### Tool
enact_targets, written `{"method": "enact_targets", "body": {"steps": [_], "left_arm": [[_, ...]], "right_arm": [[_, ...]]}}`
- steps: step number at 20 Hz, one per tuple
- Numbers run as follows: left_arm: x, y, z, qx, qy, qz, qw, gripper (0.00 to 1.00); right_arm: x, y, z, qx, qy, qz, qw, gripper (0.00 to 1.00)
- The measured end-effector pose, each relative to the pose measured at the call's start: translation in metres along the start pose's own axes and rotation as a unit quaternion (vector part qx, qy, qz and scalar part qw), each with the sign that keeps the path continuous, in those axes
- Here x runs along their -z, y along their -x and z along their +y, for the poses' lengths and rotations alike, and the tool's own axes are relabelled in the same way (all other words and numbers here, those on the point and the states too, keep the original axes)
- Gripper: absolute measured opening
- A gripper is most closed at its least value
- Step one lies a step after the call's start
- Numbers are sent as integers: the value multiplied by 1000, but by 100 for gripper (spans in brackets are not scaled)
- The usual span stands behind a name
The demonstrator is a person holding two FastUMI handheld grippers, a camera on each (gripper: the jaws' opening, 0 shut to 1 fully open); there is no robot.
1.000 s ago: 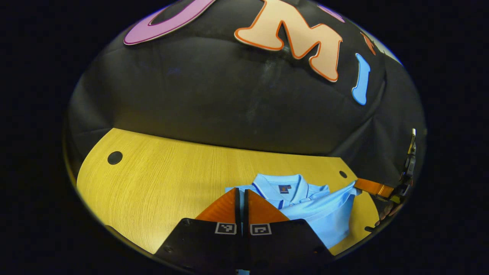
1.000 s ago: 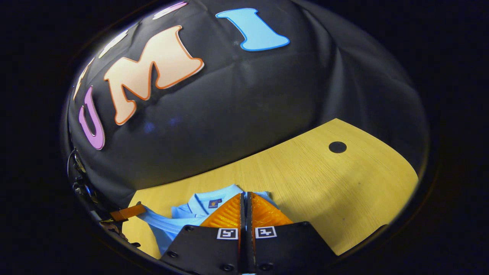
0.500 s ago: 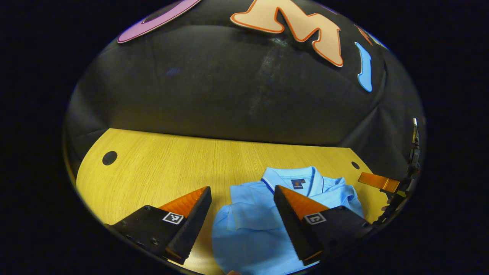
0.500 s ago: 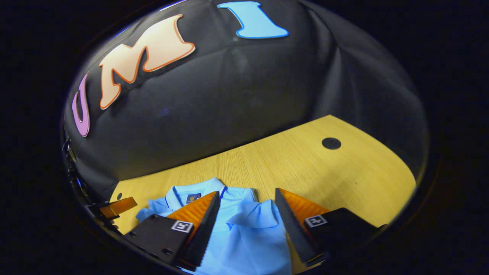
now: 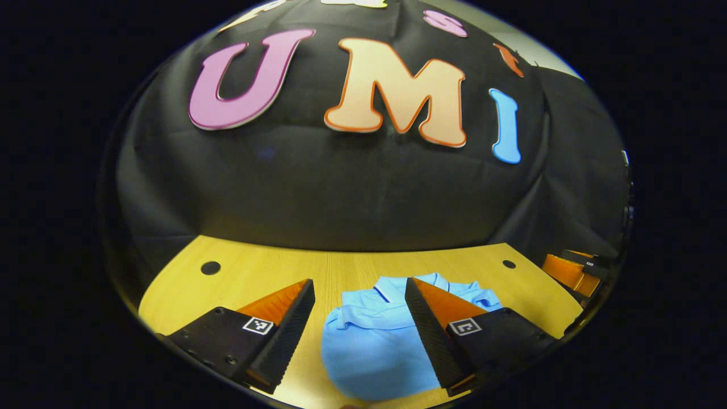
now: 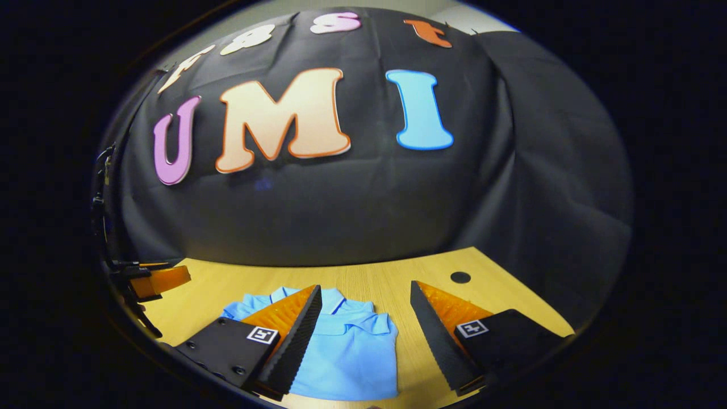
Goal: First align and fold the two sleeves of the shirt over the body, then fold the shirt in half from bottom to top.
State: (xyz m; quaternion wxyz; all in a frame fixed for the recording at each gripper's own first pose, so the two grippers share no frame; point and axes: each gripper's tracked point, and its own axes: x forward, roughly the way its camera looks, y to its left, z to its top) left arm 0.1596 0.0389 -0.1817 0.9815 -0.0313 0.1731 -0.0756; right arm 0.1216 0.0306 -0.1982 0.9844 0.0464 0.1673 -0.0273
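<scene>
**Folded polo lies on the worktop, both tools released**

Wood-grain worktop, pale yellow with small dark round holes set into it, runs up to a black cloth wall at the back. From where I stand, the left hand-held gripper hangs over the near edge of the shirt with its two wedge-shaped fingers spread wide and nothing between them. The right hand-held gripper is likewise released, fingers apart, above the shirt's near right side. Neither touches the cloth, as far as I can tell.

Between and just beyond the fingers lies the light blue polo shirt, a compact bundle with its collar toward the cloth wall and a rounded folded edge nearest the tools. Sleeves appear tucked over the body; I'd judge the bottom-to-top fold already made.

It looks light, soft knit fabric, limp and quick to slump or slide on the smooth wood. Any tidying would be best done by pinching a doubled edge or corner, never the middle, since a single layer would peel away. The fingers' inner faces are ridged, which should bite thin cloth well.
</scene>
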Motion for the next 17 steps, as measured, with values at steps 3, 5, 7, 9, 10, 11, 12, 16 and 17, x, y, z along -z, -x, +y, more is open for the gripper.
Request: {"method": "enact_targets", "body": {"steps": [3,5,7,9,10,11,12,16,17], "left_arm": [[-21,48,-16,0,-8,-30,1000,95],[-30,77,-23,-3,-21,-47,999,96],[-32,103,-33,-2,-29,-60,998,95],[-31,127,-40,-3,-38,-61,997,95],[-31,138,-43,-4,-39,-65,997,95],[-33,147,-47,-3,-38,-67,997,95],[-35,157,-52,-1,-36,-72,997,94],[-53,183,-60,-1,-36,-93,995,95],[-56,187,-62,1,-36,-96,995,95]], "right_arm": [[-14,46,1,-10,-6,-20,1000,98],[-16,74,3,-21,-2,-27,999,97],[-18,103,2,-27,9,-36,999,97],[-20,128,4,-32,10,-48,998,98],[-21,139,5,-32,7,-49,998,98],[-20,150,7,-35,2,-50,998,97],[-22,159,10,-39,1,-53,998,97],[-29,183,14,-47,13,-64,997,98],[-31,186,15,-48,13,-68,996,97]]}}
